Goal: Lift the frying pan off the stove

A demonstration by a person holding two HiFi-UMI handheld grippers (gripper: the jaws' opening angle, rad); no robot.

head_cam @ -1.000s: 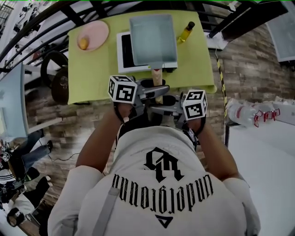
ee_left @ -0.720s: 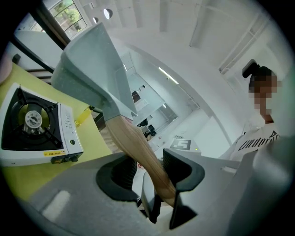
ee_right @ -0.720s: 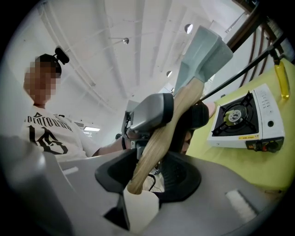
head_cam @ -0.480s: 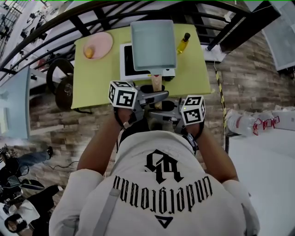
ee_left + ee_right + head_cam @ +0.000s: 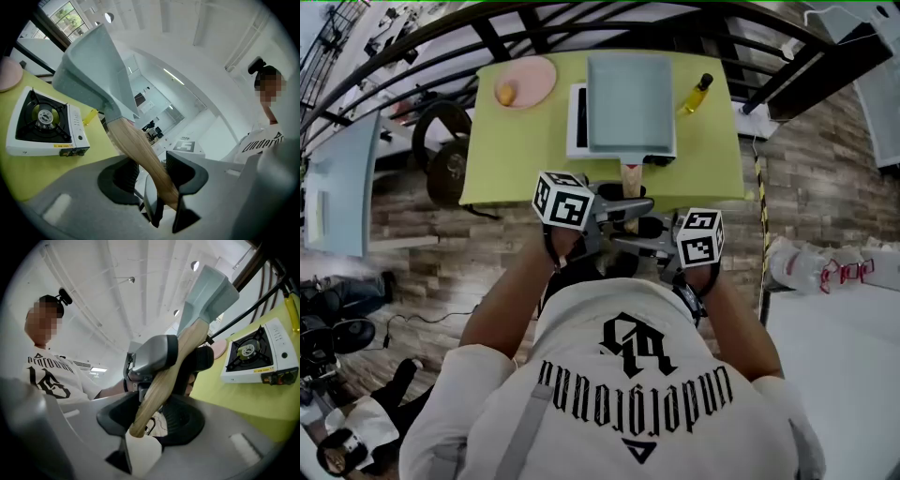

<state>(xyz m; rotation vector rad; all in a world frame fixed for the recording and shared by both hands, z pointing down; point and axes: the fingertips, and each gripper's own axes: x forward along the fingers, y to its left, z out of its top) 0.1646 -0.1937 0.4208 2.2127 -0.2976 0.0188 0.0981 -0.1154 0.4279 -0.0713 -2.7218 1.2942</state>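
closest in, the person's white t-shirt (image 5: 628, 394) with black lettering fills the bottom of the head view, and bare forearms reach forward from it. the right gripper (image 5: 146, 418) is clamped on the butt end of the wooden handle (image 5: 157, 386), with both pads pressed to the wood. just beyond it the left gripper (image 5: 153, 172) grips the same handle a little further up, its jaws tight on either side. the handle runs on to the square, pale grey-blue frying pan (image 5: 630, 103), which is up in the air, clear of the burner, over the white portable gas stove (image 5: 44, 124). the stove sits on a yellow-green table (image 5: 525, 150). toward the table's far left corner a pink plate (image 5: 530, 80) holds a small yellow-orange thing (image 5: 506, 94). to the right of the stove is a bottle of yellow liquid (image 5: 696, 94) with a dark cap.
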